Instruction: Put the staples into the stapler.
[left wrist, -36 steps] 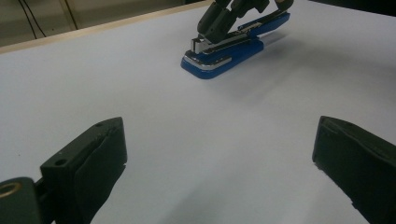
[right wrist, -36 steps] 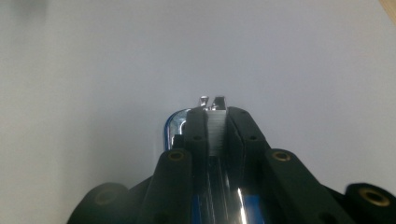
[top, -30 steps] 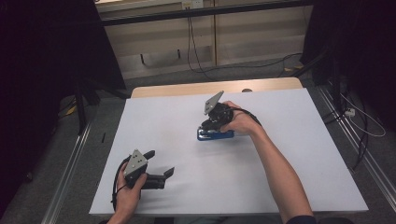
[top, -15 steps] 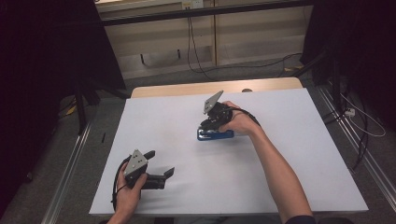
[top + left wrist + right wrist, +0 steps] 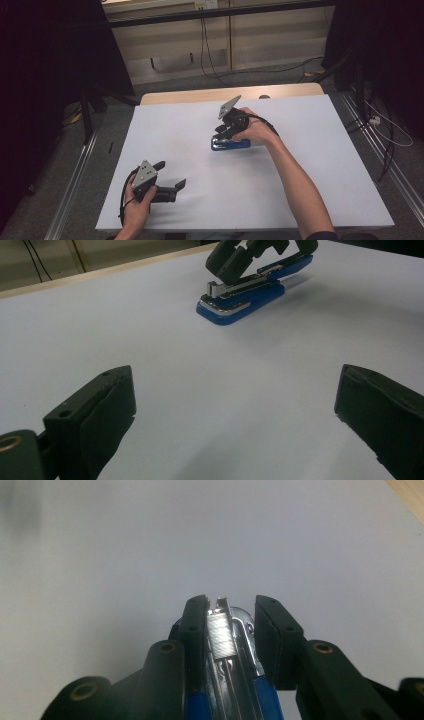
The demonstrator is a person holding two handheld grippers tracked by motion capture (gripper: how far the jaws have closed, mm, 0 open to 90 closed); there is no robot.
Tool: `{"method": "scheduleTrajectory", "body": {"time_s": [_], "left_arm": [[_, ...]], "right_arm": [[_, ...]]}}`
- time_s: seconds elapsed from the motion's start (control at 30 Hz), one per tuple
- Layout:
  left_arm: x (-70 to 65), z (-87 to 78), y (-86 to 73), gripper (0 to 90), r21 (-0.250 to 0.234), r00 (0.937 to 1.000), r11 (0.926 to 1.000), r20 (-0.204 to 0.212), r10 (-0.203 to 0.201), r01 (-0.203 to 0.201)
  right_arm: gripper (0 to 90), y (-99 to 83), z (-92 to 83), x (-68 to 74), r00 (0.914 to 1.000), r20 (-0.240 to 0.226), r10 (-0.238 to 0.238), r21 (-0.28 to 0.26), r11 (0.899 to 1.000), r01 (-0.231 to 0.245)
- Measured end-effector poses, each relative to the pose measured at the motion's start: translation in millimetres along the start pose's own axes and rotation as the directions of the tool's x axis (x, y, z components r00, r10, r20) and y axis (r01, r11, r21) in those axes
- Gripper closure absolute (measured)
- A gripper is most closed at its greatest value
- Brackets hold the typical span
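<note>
A blue stapler (image 5: 234,145) with a metal magazine lies on the white table (image 5: 310,130), a little right of the middle. My right gripper (image 5: 223,132) points down over its front end. In the right gripper view the stapler (image 5: 225,640) sits between the jaws of that gripper (image 5: 231,610), which have just been opening and stand close on either side, a thin gap on the right. My left gripper (image 5: 171,174) rests low at the near left, open and empty. In its own view, the left gripper (image 5: 235,405) faces the stapler (image 5: 240,302) and the right gripper (image 5: 240,260).
The white tabletop has a wooden strip along its far edge (image 5: 200,95). Metal rails (image 5: 75,165) run along both sides on the floor. Cables (image 5: 385,135) lie on the floor at the right.
</note>
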State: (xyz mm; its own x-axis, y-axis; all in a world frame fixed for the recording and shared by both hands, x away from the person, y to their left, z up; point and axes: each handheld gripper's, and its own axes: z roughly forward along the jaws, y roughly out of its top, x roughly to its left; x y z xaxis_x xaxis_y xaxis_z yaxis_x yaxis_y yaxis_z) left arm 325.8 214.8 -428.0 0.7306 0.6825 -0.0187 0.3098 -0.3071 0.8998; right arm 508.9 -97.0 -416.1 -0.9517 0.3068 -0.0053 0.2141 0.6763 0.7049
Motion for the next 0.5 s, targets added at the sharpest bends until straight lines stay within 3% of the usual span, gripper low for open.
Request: {"method": "scheduleTrajectory", "body": {"time_s": [0.2,0.3,0.5], "left_arm": [[-0.2,-0.2,0.0,3.2,0.001,1.0000,1.0000,0.000,0.004,-0.004],[0.1,-0.3,0.0,3.2,0.001,1.0000,1.0000,0.000,0.000,0.000],[0.3,-0.2,0.1,3.3,0.002,1.0000,1.0000,-0.002,0.002,-0.002]], "right_arm": [[51.1,-3.5,-3.5,-0.6,0.9950,0.033,0.094,-0.014,0.996,-0.094],[48.7,-6.1,-5.0,-0.6,0.9923,0.045,0.115,-0.029,0.993,-0.114],[30.8,-9.4,-9.6,2.0,0.9808,0.084,0.176,-0.060,0.983,-0.171]]}}
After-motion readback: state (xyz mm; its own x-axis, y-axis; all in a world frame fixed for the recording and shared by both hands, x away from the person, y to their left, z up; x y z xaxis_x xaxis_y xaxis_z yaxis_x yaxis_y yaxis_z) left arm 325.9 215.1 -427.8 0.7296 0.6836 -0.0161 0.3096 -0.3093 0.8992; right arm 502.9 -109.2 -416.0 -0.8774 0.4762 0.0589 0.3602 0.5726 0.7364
